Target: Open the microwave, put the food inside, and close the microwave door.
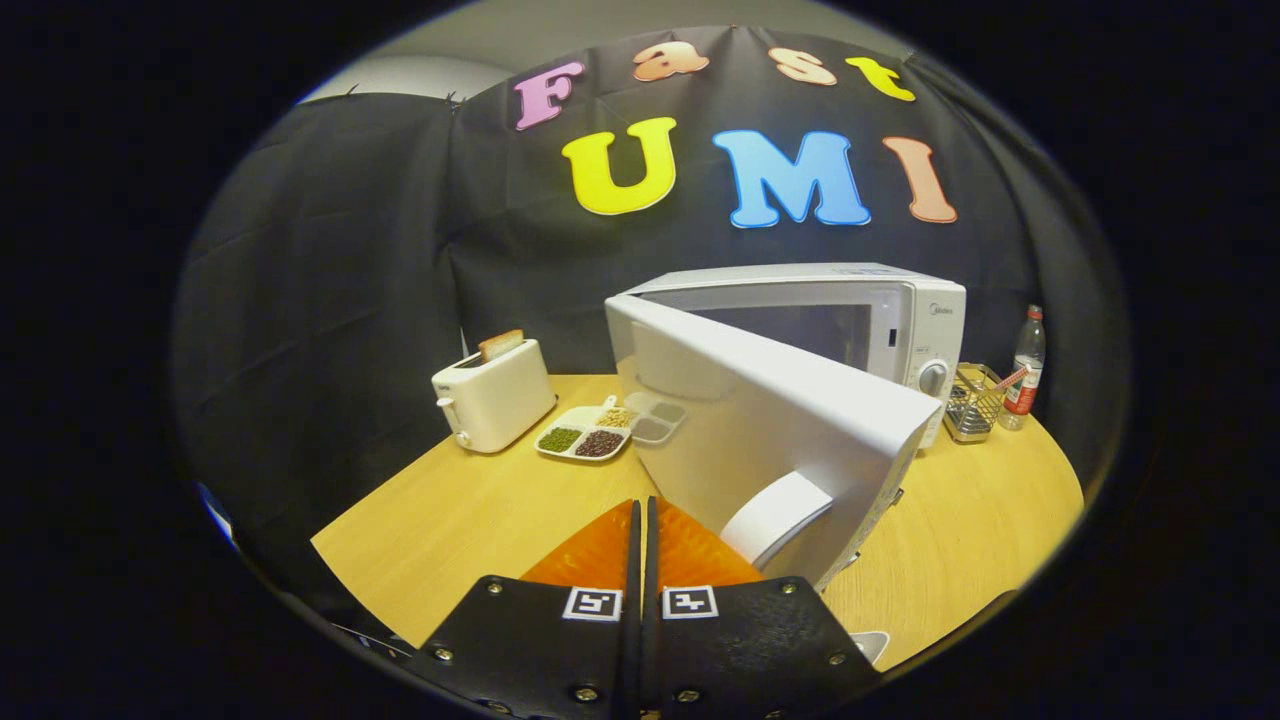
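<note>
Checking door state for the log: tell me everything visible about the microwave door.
The white microwave door is swung wide open on its left hinge, its inner face turned toward the small white toaster. The glossy inner panel mirrors the divided tray of grains. A curved white handle sits at its free edge, just ahead and right of the gripper, whose fingers are shut together, holding nothing. Whether the handle touches them is unclear. The door hangs over the light wooden table.

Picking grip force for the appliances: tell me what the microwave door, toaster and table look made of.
Microwave door: likely smooth white plastic or painted metal, faintly glossy. Toaster: white plastic by its even sheen. Table: light wood or laminate, grain visible. Gripper is shut, empty, beside the door's handle.
</note>
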`<state>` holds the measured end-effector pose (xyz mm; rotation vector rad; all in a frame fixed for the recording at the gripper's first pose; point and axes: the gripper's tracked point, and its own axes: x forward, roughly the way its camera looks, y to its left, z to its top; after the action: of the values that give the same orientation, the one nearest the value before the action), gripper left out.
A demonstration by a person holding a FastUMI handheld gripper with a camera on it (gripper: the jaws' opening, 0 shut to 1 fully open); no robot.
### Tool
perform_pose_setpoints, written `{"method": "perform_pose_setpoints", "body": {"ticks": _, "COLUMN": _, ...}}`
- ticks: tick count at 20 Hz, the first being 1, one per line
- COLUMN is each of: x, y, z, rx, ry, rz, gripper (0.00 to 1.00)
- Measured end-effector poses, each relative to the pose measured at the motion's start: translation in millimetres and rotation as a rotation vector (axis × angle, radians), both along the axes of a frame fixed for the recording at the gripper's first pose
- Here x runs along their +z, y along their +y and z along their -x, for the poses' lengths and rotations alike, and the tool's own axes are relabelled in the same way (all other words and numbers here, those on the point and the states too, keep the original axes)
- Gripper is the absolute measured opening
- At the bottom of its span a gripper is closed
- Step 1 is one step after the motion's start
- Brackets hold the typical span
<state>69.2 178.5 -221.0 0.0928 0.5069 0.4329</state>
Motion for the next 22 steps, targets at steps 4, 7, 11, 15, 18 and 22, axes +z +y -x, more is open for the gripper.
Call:
{"method": "perform_pose_setpoints", "body": {"ticks": 4, "x": -3.8, "y": -25.0, "z": -25.6, "rx": -0.049, "ry": 0.001, "rz": 0.005, "gripper": 0.01}}
{"method": "perform_pose_setpoints", "body": {"ticks": 7, "x": -6.5, "y": -44.1, "z": -47.4, "rx": -0.084, "ry": 0.000, "rz": 0.015, "gripper": 0.01}}
{"method": "perform_pose_setpoints", "body": {"ticks": 11, "x": -14.0, "y": -66.2, "z": -75.9, "rx": -0.124, "ry": 0.010, "rz": 0.027, "gripper": 0.01}}
{"method": "perform_pose_setpoints", "body": {"ticks": 15, "x": -22.3, "y": -84.2, "z": -105.6, "rx": -0.152, "ry": 0.015, "rz": 0.044, "gripper": 0.01}}
{"method": "perform_pose_setpoints", "body": {"ticks": 18, "x": -28.1, "y": -91.1, "z": -126.9, "rx": -0.167, "ry": 0.017, "rz": 0.051, "gripper": 0.01}}
{"method": "perform_pose_setpoints", "body": {"ticks": 22, "x": -33.1, "y": -92.3, "z": -150.4, "rx": -0.175, "ry": 0.019, "rz": 0.054, "gripper": 0.01}}
